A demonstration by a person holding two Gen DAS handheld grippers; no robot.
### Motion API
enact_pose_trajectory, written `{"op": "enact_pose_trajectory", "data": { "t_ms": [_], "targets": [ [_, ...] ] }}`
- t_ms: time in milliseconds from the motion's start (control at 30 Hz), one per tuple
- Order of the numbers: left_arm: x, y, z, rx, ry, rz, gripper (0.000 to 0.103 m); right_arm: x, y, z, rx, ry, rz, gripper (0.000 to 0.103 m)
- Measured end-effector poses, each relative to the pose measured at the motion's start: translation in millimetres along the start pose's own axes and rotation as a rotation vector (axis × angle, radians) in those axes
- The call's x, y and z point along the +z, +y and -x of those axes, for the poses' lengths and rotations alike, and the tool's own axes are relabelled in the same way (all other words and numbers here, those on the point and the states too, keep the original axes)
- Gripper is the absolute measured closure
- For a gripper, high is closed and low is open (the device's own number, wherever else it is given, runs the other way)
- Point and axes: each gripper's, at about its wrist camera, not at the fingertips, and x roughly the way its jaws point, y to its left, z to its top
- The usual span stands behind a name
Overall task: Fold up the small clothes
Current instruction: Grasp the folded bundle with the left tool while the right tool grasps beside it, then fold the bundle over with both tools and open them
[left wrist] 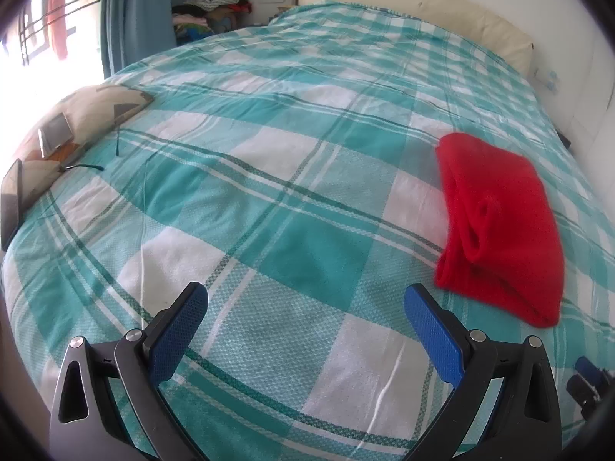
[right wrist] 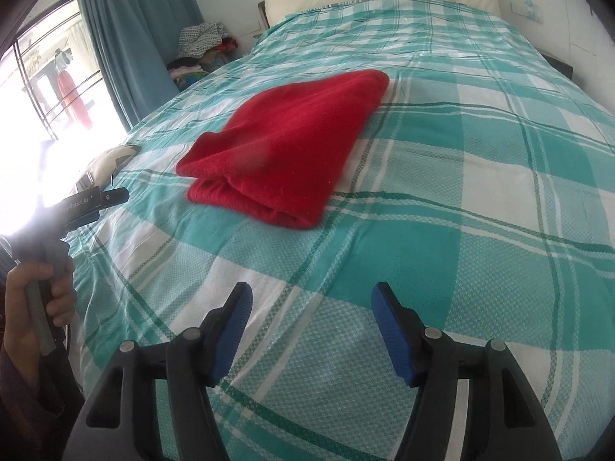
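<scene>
A red garment (left wrist: 503, 226) lies folded in a flat bundle on the teal and white checked bedspread (left wrist: 269, 176). In the right wrist view the garment (right wrist: 288, 142) lies ahead and slightly left. My left gripper (left wrist: 305, 299) is open and empty, low over the bedspread, with the garment ahead to its right. My right gripper (right wrist: 311, 299) is open and empty, a short way in front of the garment's folded edge. The left gripper's handle (right wrist: 82, 207) and the hand holding it show at the left of the right wrist view.
A patterned pillow (left wrist: 96, 111) with two phones or tablets (left wrist: 55, 134) on it lies at the bed's left edge. A cream headboard (left wrist: 423, 11) runs along the far end. A pile of clothes (left wrist: 215, 4) sits beside blue curtains (left wrist: 134, 15) and a bright window.
</scene>
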Motion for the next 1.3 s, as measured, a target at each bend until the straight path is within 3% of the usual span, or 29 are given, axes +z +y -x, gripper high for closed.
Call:
{"op": "enact_pose_trajectory", "data": {
  "t_ms": [100, 167, 367, 433, 567, 700, 833, 867, 900, 933, 967, 1033, 1100, 1300],
  "targets": [
    [-0.6, 0.0, -3.1, -0.010, 0.016, 0.005, 0.001, 2.7, -2.1, 0.0, 0.000, -0.009, 0.002, 0.039],
    [0.1, 0.6, -4.9, -0.060, 0.041, 0.028, 0.001, 6.9, -6.1, 0.9, 0.004, -0.020, -0.008, 0.038],
    [46.2, -24.5, -27.7, -0.518, 0.164, 0.122, 0.001, 33.1, -30.6, -2.6, 0.024, -0.053, -0.075, 0.033],
    [68.1, -46.9, -47.1, -0.603, 0.212, 0.092, 0.001, 52.2, -41.6, -8.5, 0.052, -0.077, -0.124, 0.033],
    [95.7, -93.6, -87.9, -0.534, 0.271, -0.046, 0.001, 102.0, -60.6, -38.6, 0.154, -0.095, -0.238, 0.027],
    [102.7, -110.3, -127.3, -0.446, 0.347, -0.094, 0.001, 143.4, -75.5, -97.0, 0.233, -0.020, -0.347, 0.027],
    [98.1, -120.4, -142.2, -0.449, 0.364, -0.112, 0.001, 159.6, -84.5, -146.4, 0.261, 0.039, -0.460, 0.030],
    [96.8, -123.6, -142.6, -0.462, 0.360, -0.130, 0.002, 163.2, -79.8, -153.1, 0.261, 0.047, -0.444, 0.037],
    [93.9, -129.6, -142.5, -0.467, 0.360, -0.161, 0.014, 167.7, -71.4, -158.7, 0.248, 0.066, -0.398, 0.045],
    [91.0, -135.9, -142.5, -0.475, 0.362, -0.197, 0.048, 172.0, -60.0, -162.0, 0.200, 0.087, -0.330, 0.061],
    [87.9, -140.7, -142.0, -0.506, 0.375, -0.210, 0.064, 175.7, -47.3, -162.2, 0.132, 0.092, -0.252, 0.070],
    [89.1, -143.2, -133.2, -0.474, 0.342, -0.210, 0.073, 181.3, -19.9, -156.8, 0.014, 0.077, -0.098, 0.076],
    [94.8, -141.6, -116.5, -0.463, 0.299, -0.214, 0.080, 185.8, 3.8, -143.3, -0.049, 0.024, 0.012, 0.078],
    [127.5, -123.7, -43.3, -0.522, 0.139, -0.205, 0.081, 210.2, 39.3, -75.7, -0.006, -0.165, 0.111, 0.079]
  ]
}}
